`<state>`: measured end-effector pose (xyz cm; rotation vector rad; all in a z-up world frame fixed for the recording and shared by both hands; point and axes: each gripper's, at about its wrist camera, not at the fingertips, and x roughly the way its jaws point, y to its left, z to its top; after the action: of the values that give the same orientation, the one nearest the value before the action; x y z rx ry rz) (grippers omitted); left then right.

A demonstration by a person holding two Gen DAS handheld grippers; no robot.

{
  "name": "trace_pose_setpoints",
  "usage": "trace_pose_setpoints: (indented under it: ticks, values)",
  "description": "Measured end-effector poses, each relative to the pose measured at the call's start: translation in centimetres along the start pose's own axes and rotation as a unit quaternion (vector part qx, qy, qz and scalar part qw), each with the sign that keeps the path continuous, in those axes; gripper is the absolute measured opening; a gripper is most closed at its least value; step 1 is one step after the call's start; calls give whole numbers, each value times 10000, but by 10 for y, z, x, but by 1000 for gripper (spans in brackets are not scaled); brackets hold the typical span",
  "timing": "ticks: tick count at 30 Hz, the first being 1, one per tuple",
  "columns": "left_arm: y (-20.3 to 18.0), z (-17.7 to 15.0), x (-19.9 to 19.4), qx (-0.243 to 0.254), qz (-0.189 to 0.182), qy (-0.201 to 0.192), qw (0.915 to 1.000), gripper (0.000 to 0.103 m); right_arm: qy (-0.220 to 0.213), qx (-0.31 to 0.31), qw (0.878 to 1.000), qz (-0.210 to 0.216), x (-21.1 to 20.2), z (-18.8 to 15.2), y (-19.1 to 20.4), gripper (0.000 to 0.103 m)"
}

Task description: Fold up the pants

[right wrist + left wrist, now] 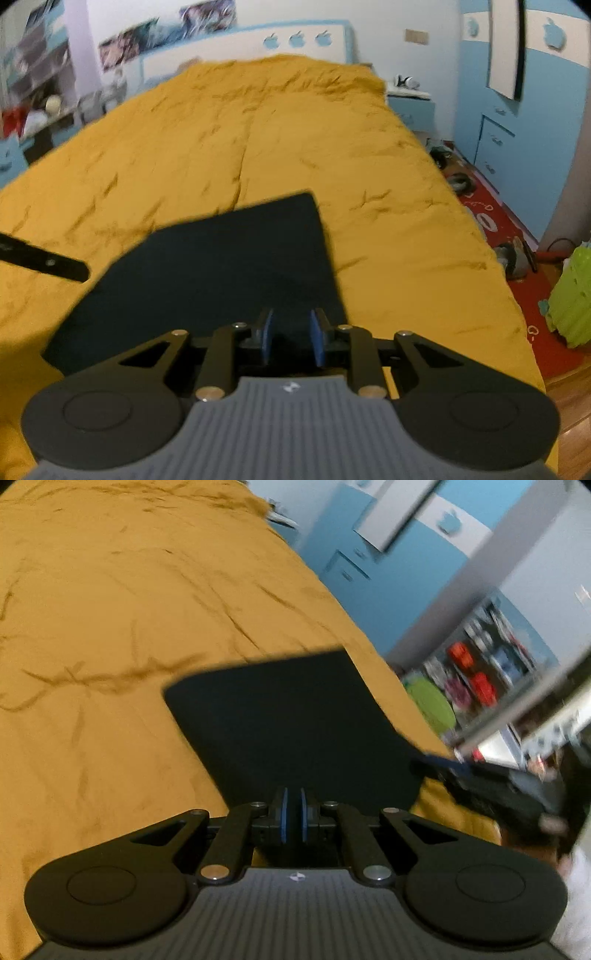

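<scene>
Dark navy pants (288, 720) lie flat and folded into a rectangle on the mustard yellow bedspread (110, 627); they also show in the right wrist view (221, 266). My left gripper (293, 819) hovers over the near edge of the pants, its blue pads nearly together with only a narrow gap and nothing seen between them. My right gripper (291, 339) is over the near edge too, its pads apart and empty. The right gripper's body (498, 782) shows blurred at the right of the left wrist view. A finger of the left gripper (44, 258) shows at the left.
The bed's right edge drops to a red rug (517, 236) with shoes and a lime green basket (569, 295). A blue wardrobe (524, 110) stands on the right, a nightstand (410, 103) by the headboard. Cluttered shelves (480, 672) are beyond the bed.
</scene>
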<state>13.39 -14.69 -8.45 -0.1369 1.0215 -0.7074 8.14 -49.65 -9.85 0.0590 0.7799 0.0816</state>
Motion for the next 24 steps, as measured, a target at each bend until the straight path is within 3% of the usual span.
trace_pose_setpoints:
  ticks: [5, 13, 15, 16, 21, 24]
  values:
    - [0, -32, 25, 13, 273, 484, 9985, 7, 230, 39, 9997, -76, 16, -18, -1, 18]
    - [7, -40, 3, -229, 256, 721, 9968, 7, 392, 27, 9992, -58, 20, -19, -8, 18]
    - [10, -39, -5, -232, 206, 734, 9968, 9, 484, 34, 9988, 4, 12, -16, -12, 23]
    - [11, -38, -11, -205, 176, 663, 9974, 10, 546, 67, 9985, 58, 7, -15, -16, 31]
    - [18, -12, -32, -215, 188, 47, 9996, 38, 706, 446, 9952, 500, -19, 0, -47, 45]
    - [27, 2, -30, -535, 106, -232, 9982, 51, 650, 860, 9910, 791, -27, 19, -67, 62]
